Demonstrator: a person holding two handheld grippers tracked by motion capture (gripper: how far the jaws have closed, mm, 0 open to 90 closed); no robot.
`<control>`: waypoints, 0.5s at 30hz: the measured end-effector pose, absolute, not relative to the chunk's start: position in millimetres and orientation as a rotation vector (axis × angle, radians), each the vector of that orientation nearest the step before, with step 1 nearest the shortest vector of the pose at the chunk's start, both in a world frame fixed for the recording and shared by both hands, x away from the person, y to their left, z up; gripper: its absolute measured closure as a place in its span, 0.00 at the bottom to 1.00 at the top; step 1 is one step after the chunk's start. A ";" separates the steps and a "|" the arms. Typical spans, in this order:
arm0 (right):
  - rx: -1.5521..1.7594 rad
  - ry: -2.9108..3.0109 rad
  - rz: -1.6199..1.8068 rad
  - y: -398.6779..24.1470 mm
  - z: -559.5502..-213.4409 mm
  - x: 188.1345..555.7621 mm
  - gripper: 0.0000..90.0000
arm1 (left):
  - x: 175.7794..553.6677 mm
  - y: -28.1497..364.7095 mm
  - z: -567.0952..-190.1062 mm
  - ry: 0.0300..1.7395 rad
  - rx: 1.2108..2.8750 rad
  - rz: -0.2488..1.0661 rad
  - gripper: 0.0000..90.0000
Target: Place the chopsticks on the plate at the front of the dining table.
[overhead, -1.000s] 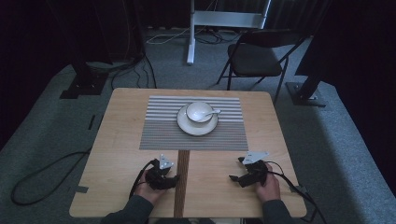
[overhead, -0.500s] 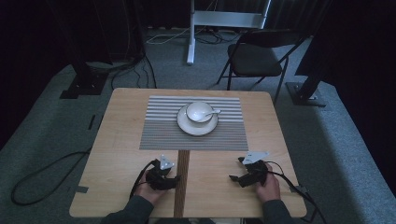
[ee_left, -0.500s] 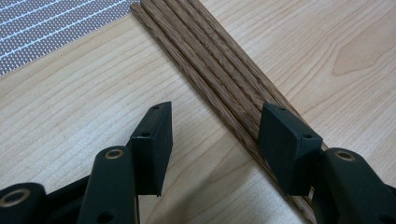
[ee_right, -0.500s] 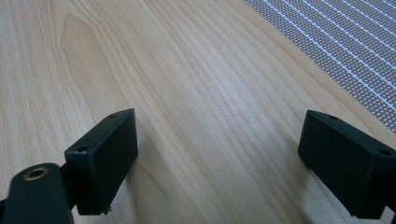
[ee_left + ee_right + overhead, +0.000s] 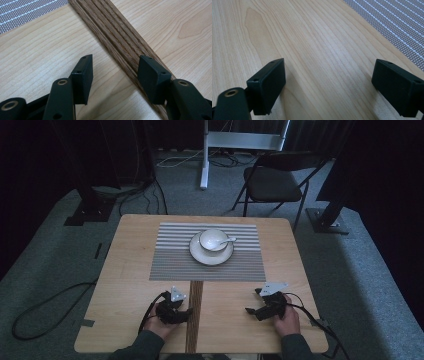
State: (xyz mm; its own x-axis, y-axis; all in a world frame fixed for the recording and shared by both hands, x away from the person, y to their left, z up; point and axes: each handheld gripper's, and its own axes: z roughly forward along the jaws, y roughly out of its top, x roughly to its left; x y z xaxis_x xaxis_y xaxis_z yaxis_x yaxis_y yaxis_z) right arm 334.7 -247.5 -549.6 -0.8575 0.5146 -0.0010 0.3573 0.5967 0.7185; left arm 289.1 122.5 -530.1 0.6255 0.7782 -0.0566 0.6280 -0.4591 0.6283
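Bare wood sits between and ahead of both grippers, just the flat striped mat (image 5: 207, 252) beyond, with the cup-and-saucer (image 5: 211, 246) mid-mat the one real obstacle.

Dim, dark surroundings; sharp, evenly lit close-ups

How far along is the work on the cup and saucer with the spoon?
Nothing looks started. The cup sits on its saucer on the striped mat, spoon resting in it. Left gripper and right gripper rest open and empty at the table's near edge. Reaching and handling remain.
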 end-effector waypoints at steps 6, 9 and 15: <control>0.724 2.616 1.109 -247.4 -549.6 334.7 0.13 | 288.4 122.7 -530.1 1.105 2.228 0.321 0.53; 0.725 2.616 1.109 -247.4 -549.6 334.7 0.13 | 287.9 123.0 -530.2 1.111 2.226 0.325 0.53; 0.724 2.616 1.109 -247.4 -549.6 334.7 0.13 | 287.6 124.4 -529.9 1.124 2.224 0.331 0.53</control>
